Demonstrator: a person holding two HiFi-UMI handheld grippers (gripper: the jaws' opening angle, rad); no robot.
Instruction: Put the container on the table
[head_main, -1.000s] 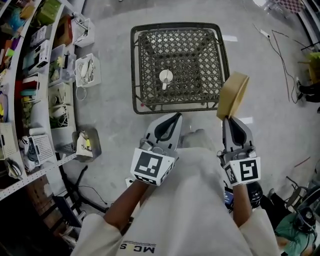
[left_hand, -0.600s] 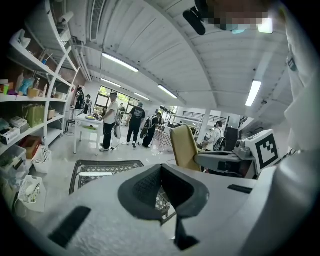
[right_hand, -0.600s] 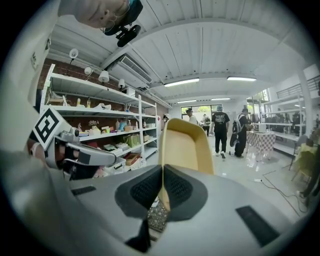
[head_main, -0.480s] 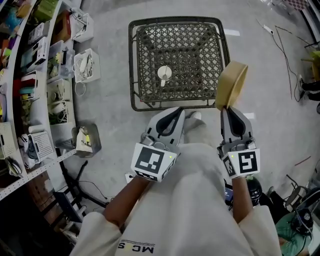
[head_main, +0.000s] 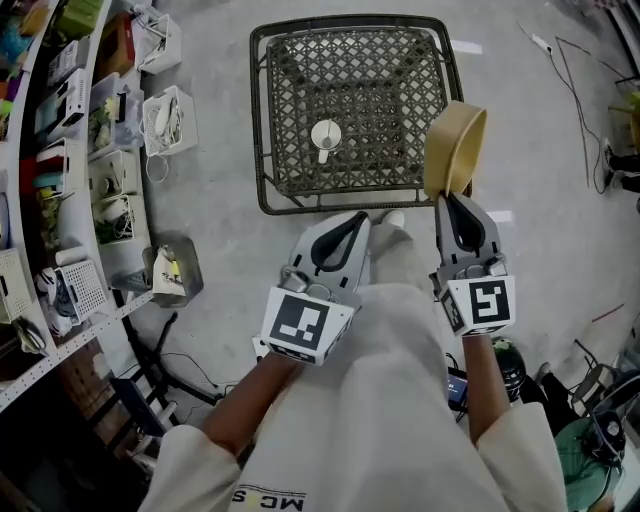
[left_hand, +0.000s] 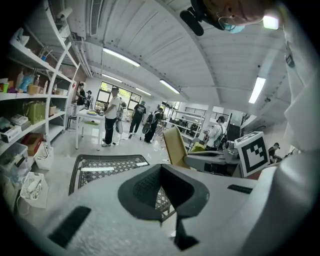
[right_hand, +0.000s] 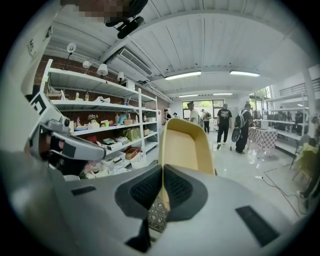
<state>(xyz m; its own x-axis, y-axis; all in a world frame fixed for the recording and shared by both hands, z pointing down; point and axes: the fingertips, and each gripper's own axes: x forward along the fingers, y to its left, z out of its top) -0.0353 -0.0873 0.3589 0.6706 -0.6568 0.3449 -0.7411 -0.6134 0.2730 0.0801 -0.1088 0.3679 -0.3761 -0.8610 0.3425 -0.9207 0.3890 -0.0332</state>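
Right gripper (head_main: 448, 198) pinches tan container (head_main: 456, 148) rim by wicker table's (head_main: 262, 120) right edge; left gripper (head_main: 354, 220) closed, empty

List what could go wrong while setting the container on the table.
1. The right gripper pinches the container by its rim only, on edge; it could slip or swing.
2. It is by the table's right rim; set there, it might tip off.
3. A white item stands mid-table; a far reach could knock it.
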